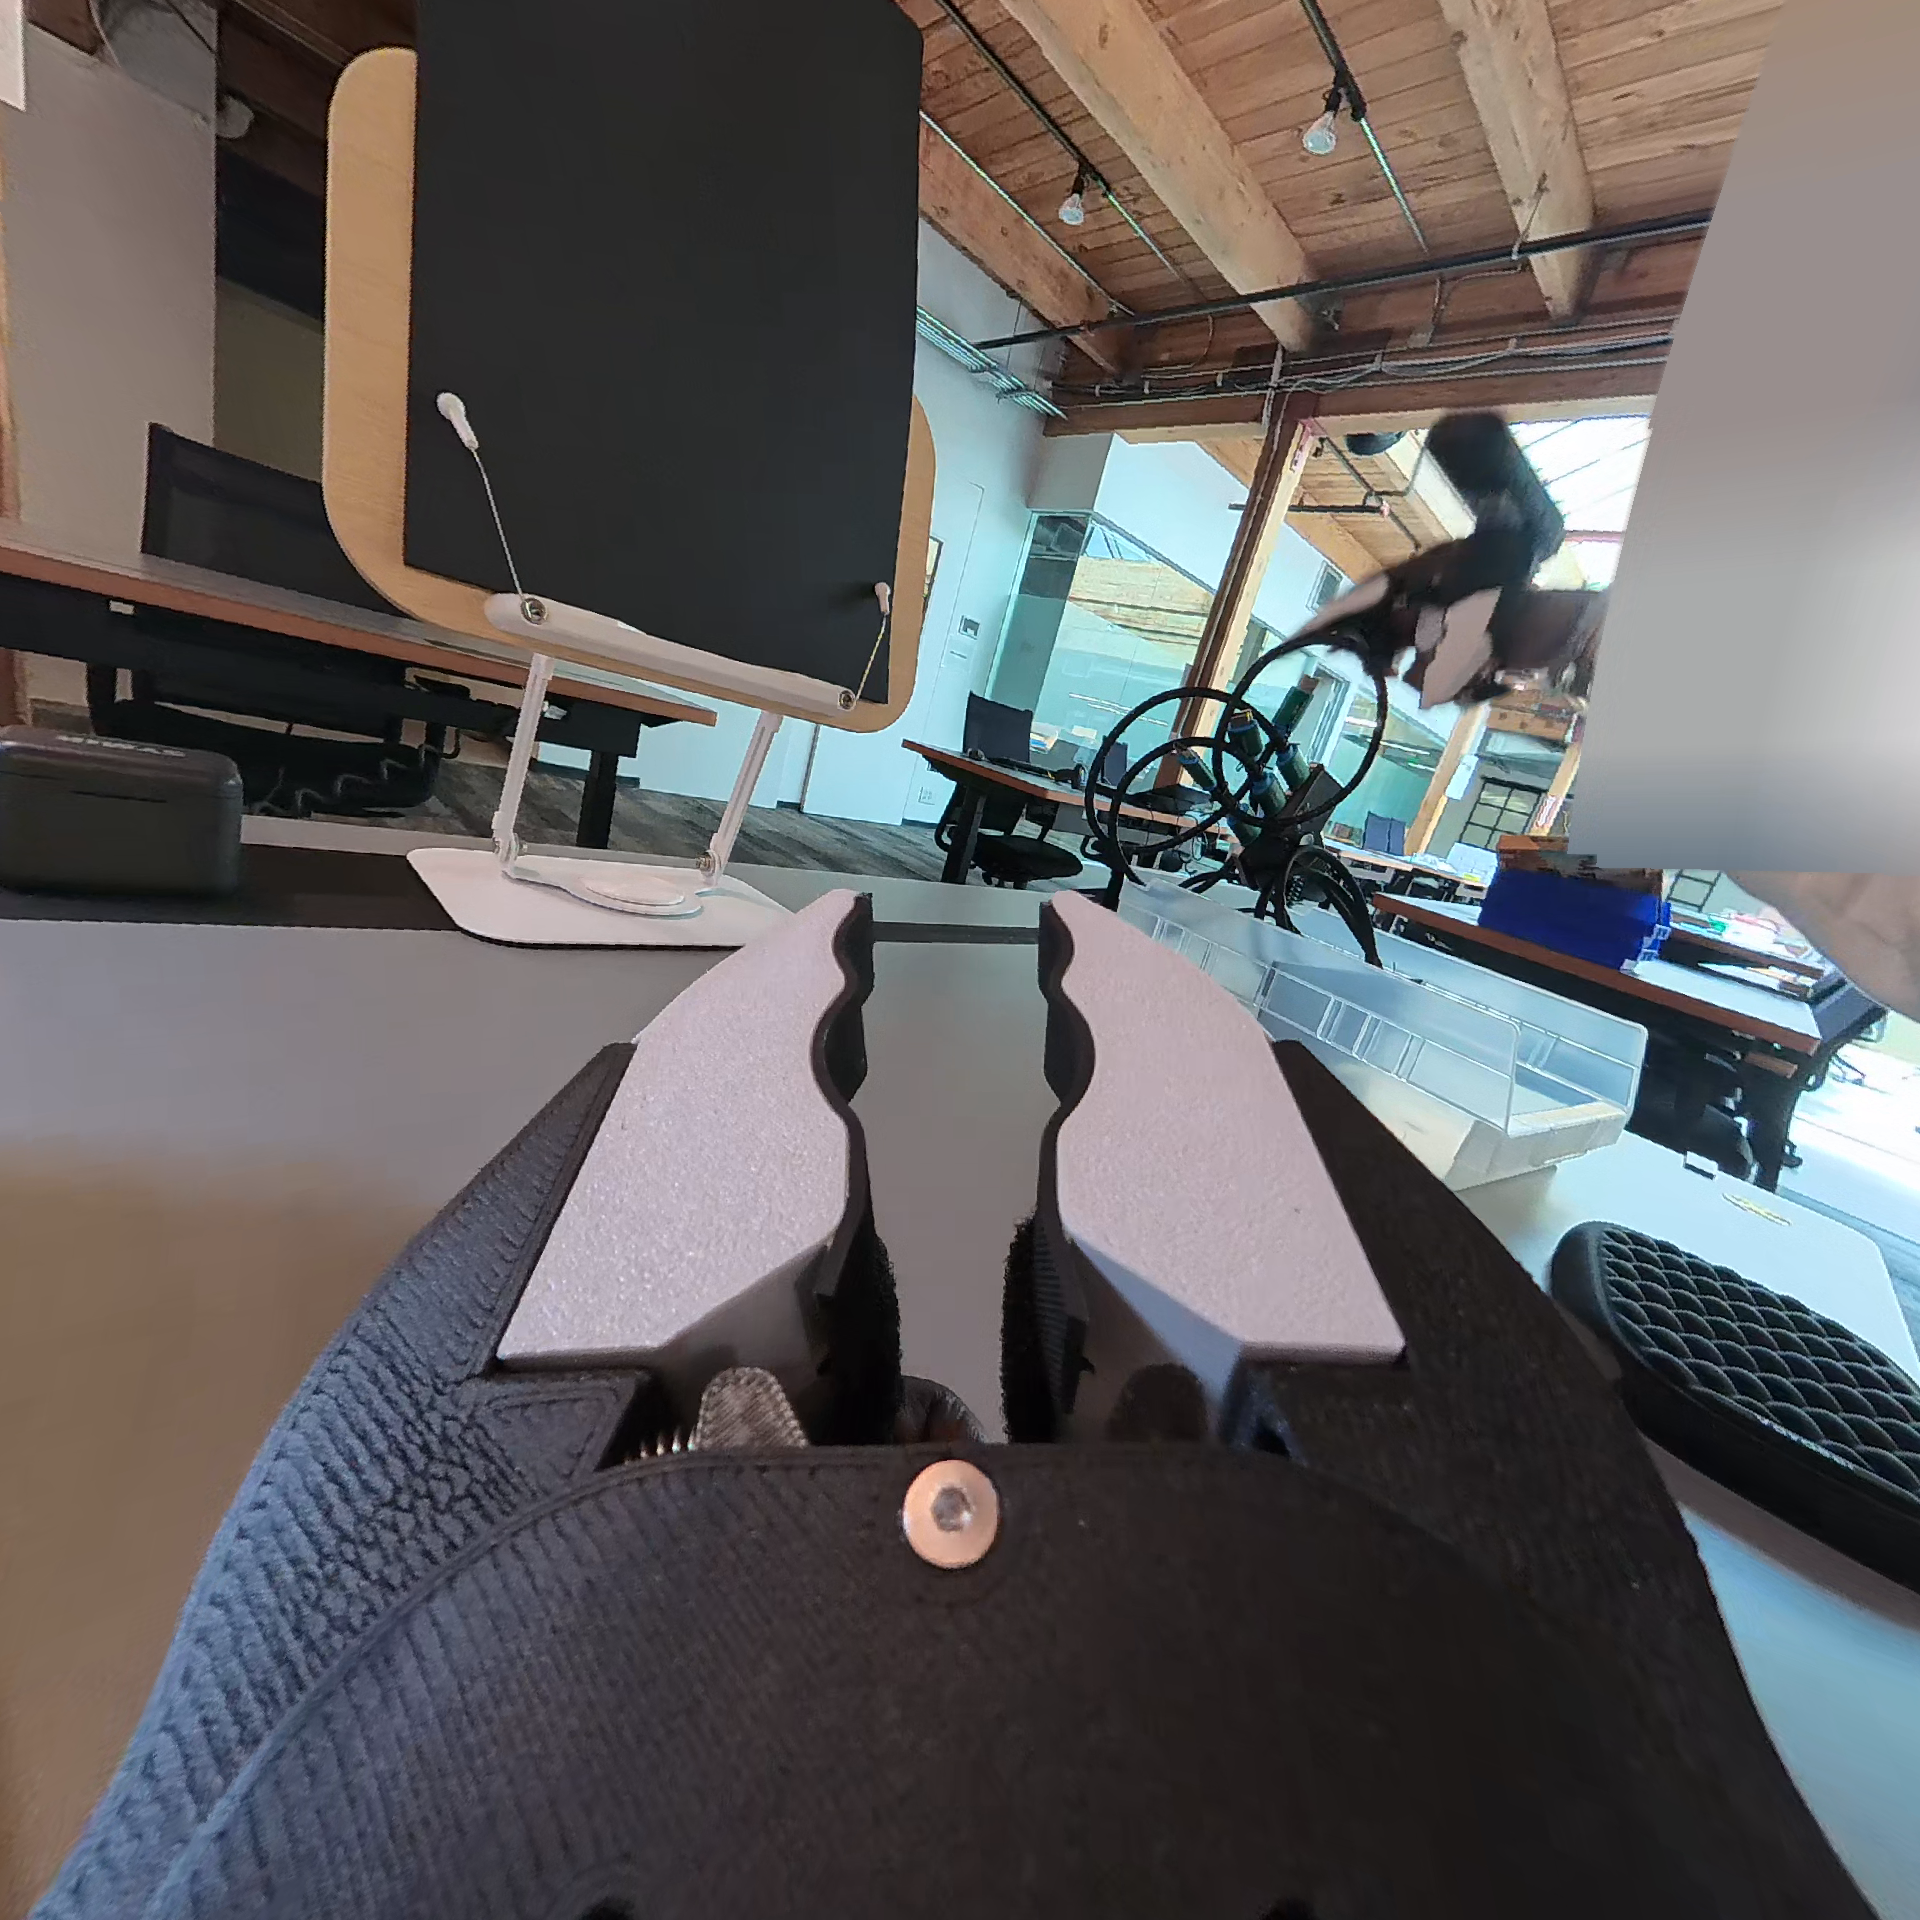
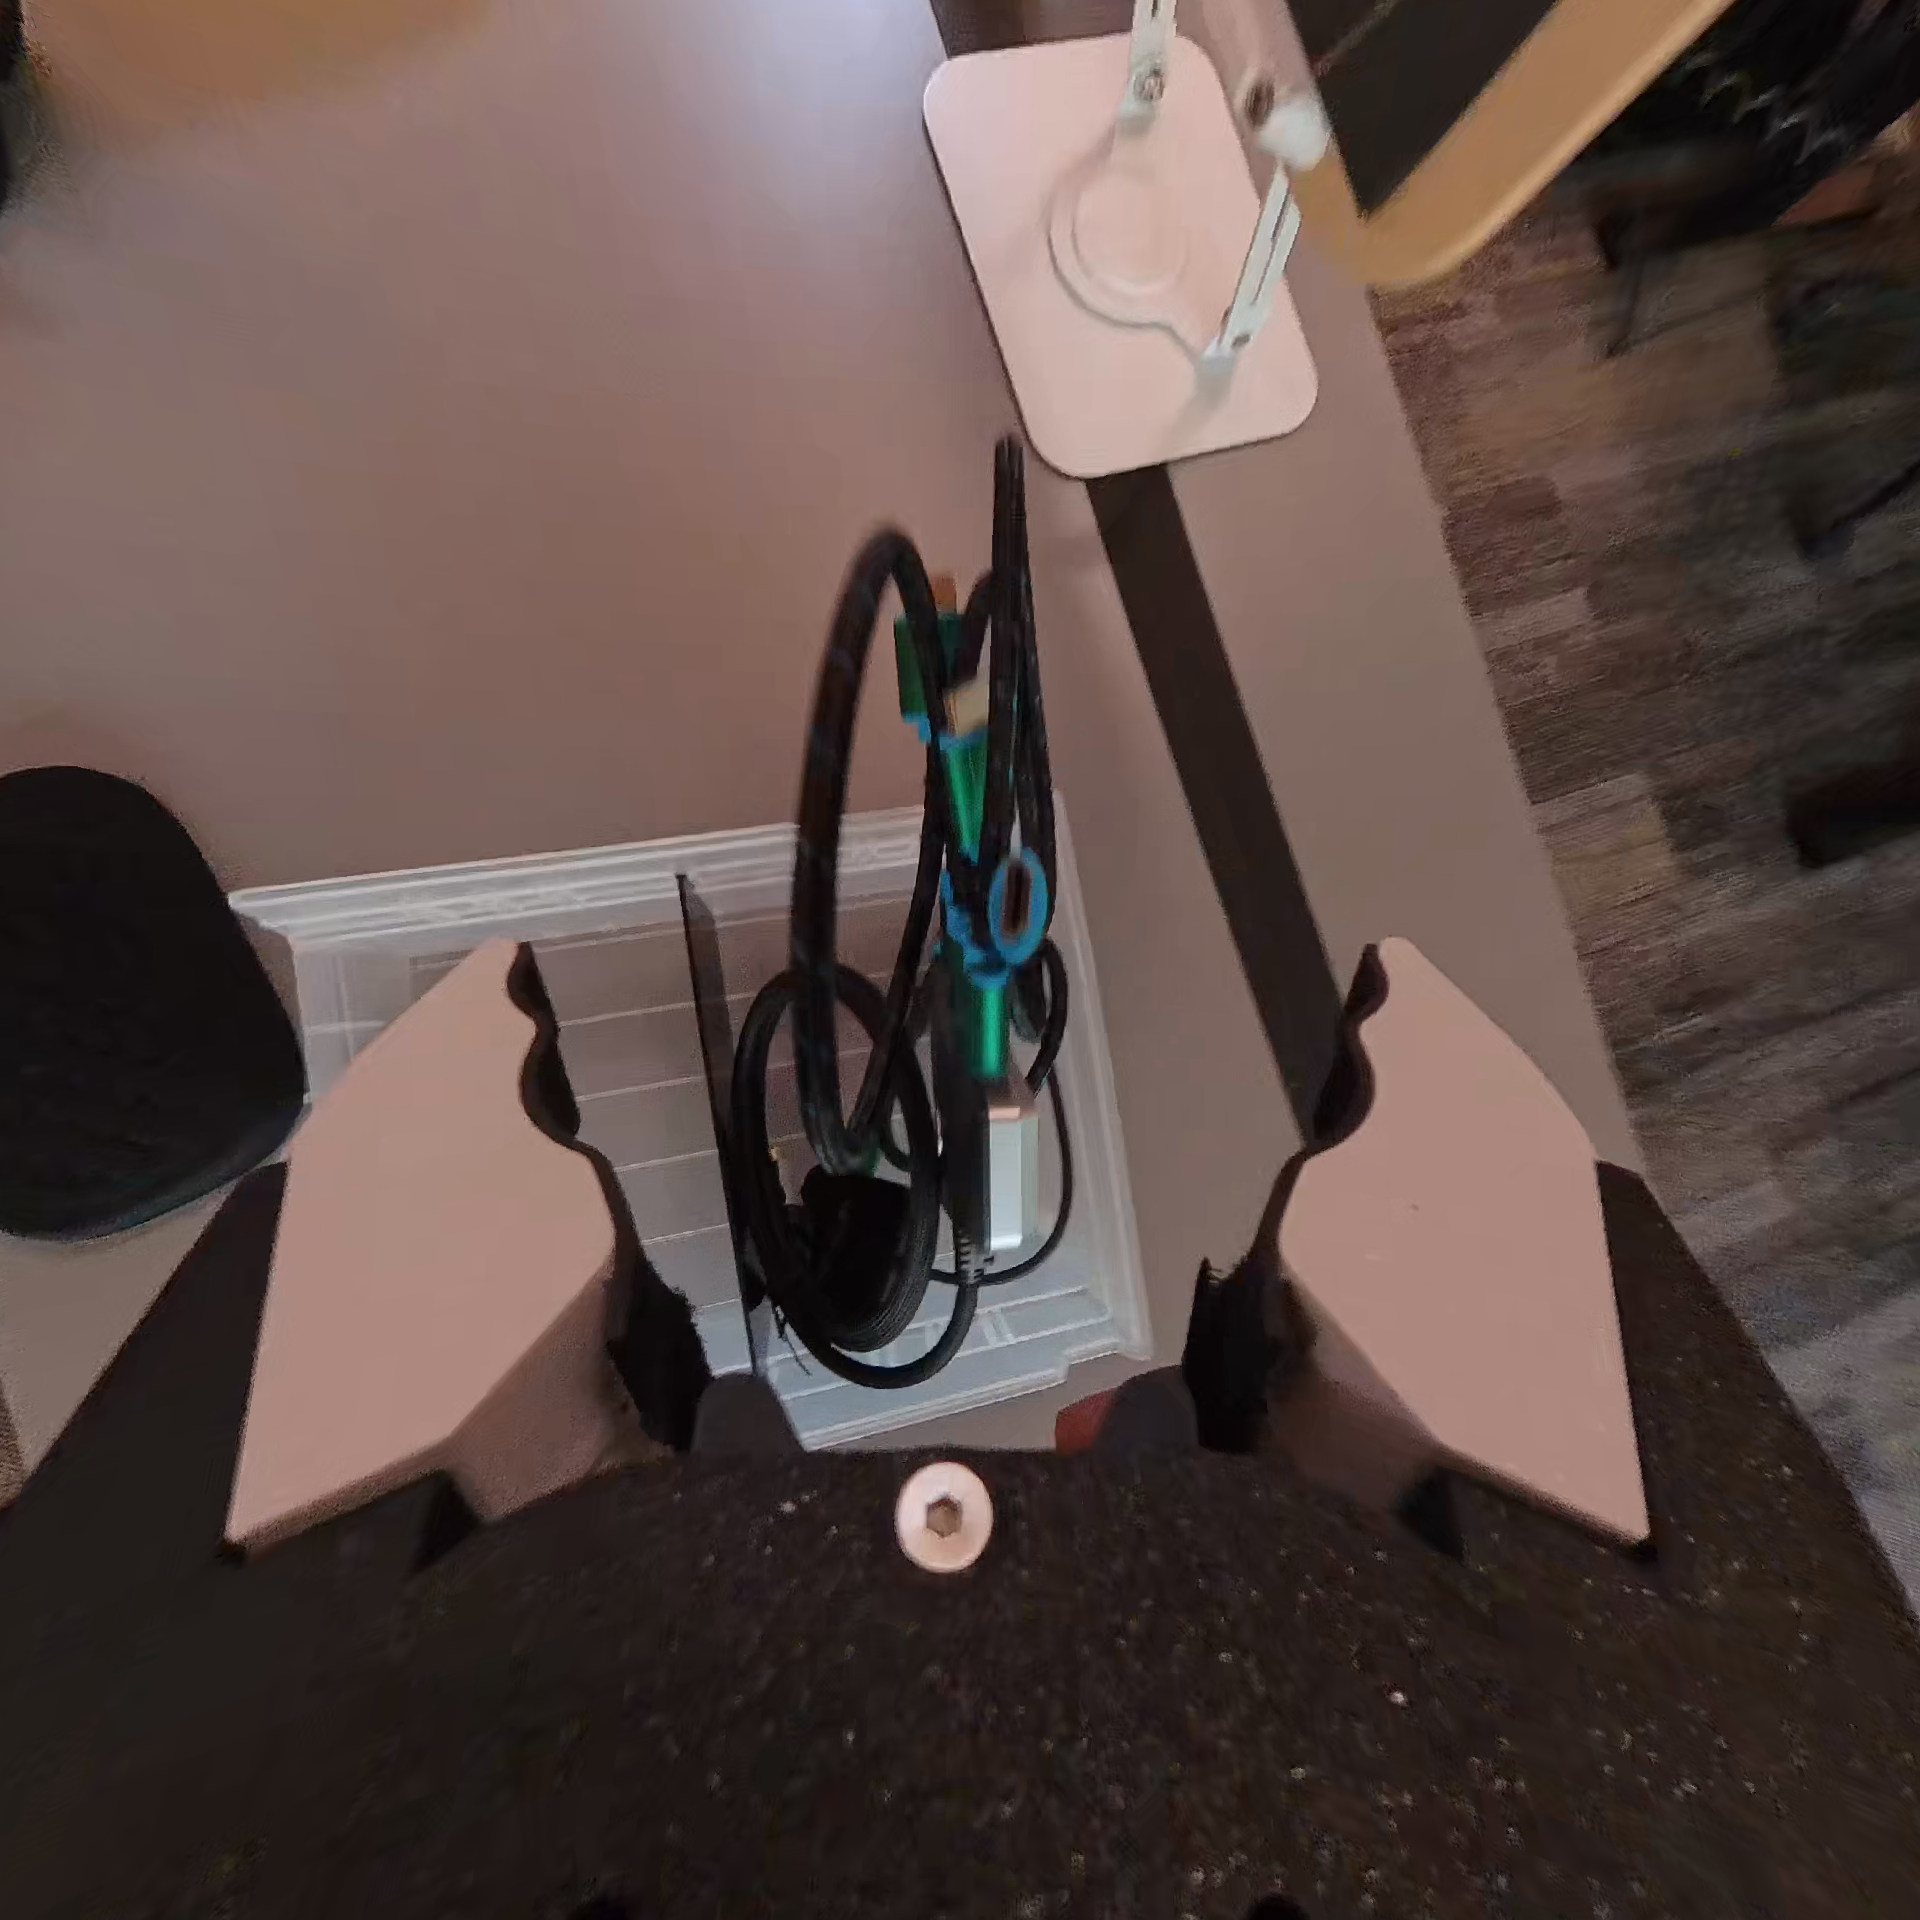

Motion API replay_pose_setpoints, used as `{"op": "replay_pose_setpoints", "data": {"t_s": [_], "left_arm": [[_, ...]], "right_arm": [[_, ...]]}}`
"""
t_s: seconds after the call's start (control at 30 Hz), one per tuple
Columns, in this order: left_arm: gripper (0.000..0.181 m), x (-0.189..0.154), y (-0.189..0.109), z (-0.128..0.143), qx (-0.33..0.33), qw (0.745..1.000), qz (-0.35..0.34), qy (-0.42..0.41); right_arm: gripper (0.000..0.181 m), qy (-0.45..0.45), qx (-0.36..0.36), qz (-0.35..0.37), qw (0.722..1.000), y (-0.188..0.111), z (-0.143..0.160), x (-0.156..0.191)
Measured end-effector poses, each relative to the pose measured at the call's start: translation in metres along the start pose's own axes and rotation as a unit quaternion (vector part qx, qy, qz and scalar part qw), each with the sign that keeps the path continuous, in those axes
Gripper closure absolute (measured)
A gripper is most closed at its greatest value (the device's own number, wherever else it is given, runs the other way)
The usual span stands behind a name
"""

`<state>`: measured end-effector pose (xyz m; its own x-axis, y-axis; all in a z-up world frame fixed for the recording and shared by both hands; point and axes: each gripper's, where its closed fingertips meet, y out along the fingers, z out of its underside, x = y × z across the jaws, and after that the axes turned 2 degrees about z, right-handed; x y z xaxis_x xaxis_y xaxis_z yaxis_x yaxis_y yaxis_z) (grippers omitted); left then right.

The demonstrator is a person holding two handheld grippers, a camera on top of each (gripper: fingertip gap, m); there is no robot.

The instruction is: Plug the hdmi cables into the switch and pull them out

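A bundle of black braided HDMI cables (image 2: pixel 914 1039) with green plugs and blue bands stands in the right part of a clear plastic bin (image 2: pixel 582 894). A small silver switch box (image 2: pixel 1013 1174) lies in the bin among them, and one green plug (image 2: pixel 987 1023) meets its top end. My right gripper (image 2: pixel 945 956) hovers above the bin, wide open and empty. In the left wrist view it is a blurred shape (image 1: pixel 1455 644) above the cables (image 1: pixel 1283 774). My left gripper (image 1: pixel 954 920) lies low over the grey table, left of the bin (image 1: pixel 1455 1039), jaws a little apart and empty.
A stand with a white base (image 1: pixel 582 904) holds a dark board behind the left gripper; it also shows in the right wrist view (image 2: pixel 1122 260). A dark case (image 1: pixel 114 810) sits far left. A black mesh oval (image 1: pixel 1745 1371) lies by the bin. The table edge (image 2: pixel 1382 520) runs to the right of the bin.
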<state>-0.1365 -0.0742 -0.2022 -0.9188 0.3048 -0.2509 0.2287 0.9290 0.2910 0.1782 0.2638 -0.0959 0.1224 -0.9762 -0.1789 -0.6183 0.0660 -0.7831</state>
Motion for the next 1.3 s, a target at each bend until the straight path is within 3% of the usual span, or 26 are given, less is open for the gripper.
{"op": "replay_pose_setpoints", "data": {"t_s": [0.07, 0.13, 0.27, 0.33, 0.37, 0.43, 0.47, 0.53, 0.63, 0.73, 0.83, 0.93, 1.0, 1.2, 1.3], "left_arm": [[0.151, -0.001, 0.000, -0.001, -0.002, 1.000, 0.000, 0.005], [0.151, -0.001, 0.000, -0.002, -0.004, 1.000, 0.000, 0.010], [0.151, -0.001, -0.002, -0.004, -0.008, 1.000, 0.000, 0.010], [0.151, -0.001, -0.003, -0.005, -0.012, 1.000, 0.000, 0.006], [0.151, -0.001, -0.003, -0.006, -0.014, 1.000, 0.001, 0.003], [0.151, 0.000, -0.004, -0.007, -0.017, 1.000, 0.001, -0.001], [0.151, 0.000, -0.005, -0.008, -0.019, 1.000, 0.000, -0.003], [0.151, 0.001, -0.006, -0.009, -0.023, 1.000, -0.001, -0.007], [0.151, 0.001, -0.006, -0.010, -0.027, 0.999, 0.004, -0.017], [0.151, 0.000, -0.006, -0.011, -0.027, 0.999, 0.007, -0.018], [0.151, 0.001, -0.007, -0.012, -0.030, 1.000, 0.002, -0.011], [0.151, 0.000, -0.007, -0.012, -0.027, 1.000, 0.004, -0.009], [0.151, -0.002, -0.006, -0.011, -0.023, 1.000, 0.006, -0.004], [0.151, -0.005, -0.008, -0.012, -0.025, 1.000, 0.008, 0.006], [0.151, -0.005, -0.007, -0.012, -0.023, 1.000, 0.010, 0.003]], "right_arm": [[0.041, -0.027, 0.026, 0.013, 0.999, -0.001, -0.023, 0.003], [0.055, -0.055, 0.103, 0.016, 0.993, 0.007, -0.035, 0.005], [0.071, -0.090, 0.312, -0.028, 0.945, 0.043, -0.027, 0.014], [0.081, -0.101, 0.406, -0.021, 0.908, 0.058, -0.013, 0.002], [0.093, -0.105, 0.439, -0.026, 0.892, 0.064, -0.006, -0.001], [0.148, -0.102, 0.467, -0.049, 0.877, 0.072, 0.005, -0.001], [0.165, -0.105, 0.467, -0.053, 0.877, 0.070, 0.007, -0.003], [0.169, -0.083, 0.420, -0.080, 0.900, 0.066, 0.003, 0.002], [0.170, -0.012, 0.376, -0.097, 0.922, 0.049, 0.011, -0.001], [0.170, 0.053, 0.369, -0.118, 0.920, 0.049, 0.041, -0.004], [0.169, 0.062, 0.349, -0.146, 0.924, 0.065, 0.070, 0.003], [0.168, 0.043, 0.273, -0.120, 0.954, 0.070, 0.069, -0.001], [0.168, 0.054, 0.253, -0.117, 0.959, 0.072, 0.073, 0.003], [0.165, 0.058, 0.323, -0.103, 0.939, 0.083, 0.110, 0.011], [0.154, 0.015, 0.334, -0.059, 0.941, 0.078, 0.107, 0.001]]}}
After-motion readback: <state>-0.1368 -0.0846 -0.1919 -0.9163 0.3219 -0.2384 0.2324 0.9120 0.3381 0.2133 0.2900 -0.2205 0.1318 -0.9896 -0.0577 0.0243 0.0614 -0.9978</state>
